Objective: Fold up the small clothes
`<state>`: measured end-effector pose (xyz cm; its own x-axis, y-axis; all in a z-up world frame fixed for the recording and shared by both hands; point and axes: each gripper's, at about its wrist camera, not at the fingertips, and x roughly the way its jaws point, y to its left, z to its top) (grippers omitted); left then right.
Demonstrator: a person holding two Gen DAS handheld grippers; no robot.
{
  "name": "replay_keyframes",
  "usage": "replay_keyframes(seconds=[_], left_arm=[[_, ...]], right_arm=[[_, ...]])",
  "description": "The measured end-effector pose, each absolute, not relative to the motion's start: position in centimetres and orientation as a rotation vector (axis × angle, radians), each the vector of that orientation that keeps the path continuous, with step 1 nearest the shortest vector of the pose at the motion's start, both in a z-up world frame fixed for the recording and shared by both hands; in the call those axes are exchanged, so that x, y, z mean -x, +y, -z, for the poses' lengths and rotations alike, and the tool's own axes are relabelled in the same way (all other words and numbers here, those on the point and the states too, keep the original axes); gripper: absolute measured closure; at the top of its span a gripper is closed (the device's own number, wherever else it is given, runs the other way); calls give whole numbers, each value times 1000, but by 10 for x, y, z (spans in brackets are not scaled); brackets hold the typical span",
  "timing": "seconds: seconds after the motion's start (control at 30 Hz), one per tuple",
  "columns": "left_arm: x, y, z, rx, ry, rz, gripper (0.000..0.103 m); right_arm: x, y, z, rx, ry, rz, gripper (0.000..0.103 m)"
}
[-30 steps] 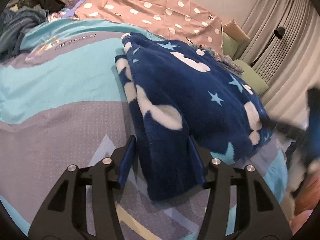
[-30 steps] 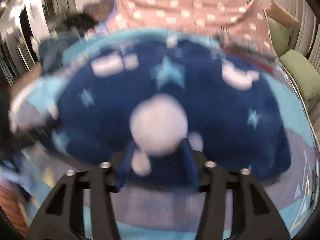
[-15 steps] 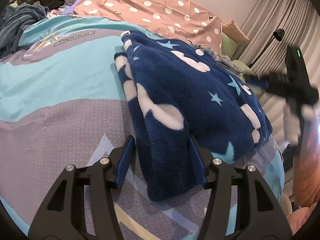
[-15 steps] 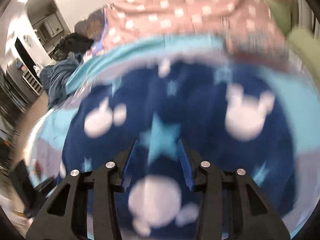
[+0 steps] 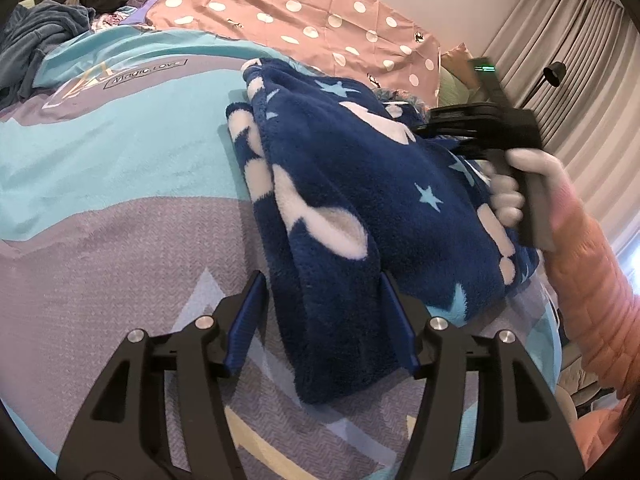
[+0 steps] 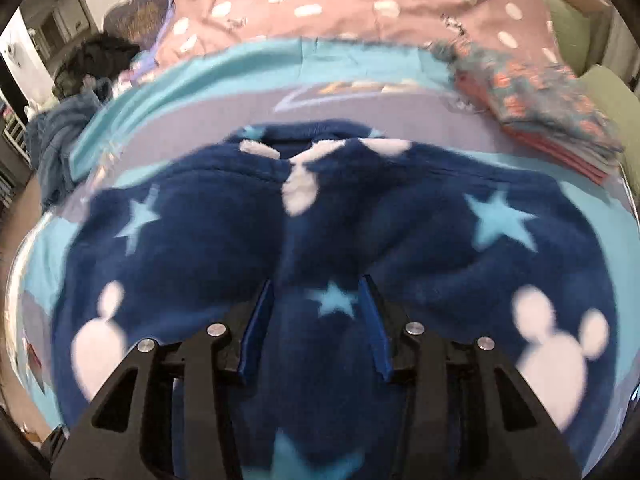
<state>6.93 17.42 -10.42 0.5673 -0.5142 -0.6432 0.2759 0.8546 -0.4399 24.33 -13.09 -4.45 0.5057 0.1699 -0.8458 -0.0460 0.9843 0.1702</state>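
Observation:
A navy fleece garment [image 5: 360, 184] with white mouse shapes and pale blue stars lies on the bed. My left gripper [image 5: 322, 316] straddles its thick folded edge; its blue fingers stand wide apart with the fleece between them. My right gripper [image 6: 320, 312] holds a raised fold of the same garment [image 6: 328, 240] between its fingers. In the left wrist view the right gripper [image 5: 480, 120] shows over the far side of the garment, held by a gloved hand.
The bed has a teal and grey cover [image 5: 100, 152] and a pink dotted sheet [image 5: 320, 12] behind. A folded floral stack [image 6: 540, 100] lies at the back right. Dark clothes [image 5: 48, 32] are piled at the back left. Curtains [image 5: 580, 60] hang at the right.
The right gripper has travelled up and over the garment toward its far side, carrying a fold. The left gripper has stayed on the folded edge.

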Motion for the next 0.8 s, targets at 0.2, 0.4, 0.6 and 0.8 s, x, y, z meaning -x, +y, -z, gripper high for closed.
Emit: replay_keyframes(seconds=[0.2, 0.4, 0.6, 0.8], left_arm=[[-65, 185, 103, 370, 820, 476, 43], [-50, 235, 97, 587, 733, 453, 42], [-45, 251, 93, 613, 736, 448, 36], [-86, 238, 99, 636, 790, 562, 32]], right_arm=[[-100, -65, 1, 202, 735, -459, 36], [-16, -8, 37, 417, 742, -650, 34], [4, 28, 63, 581, 701, -649, 34], [-11, 39, 83, 652, 716, -574, 34]])
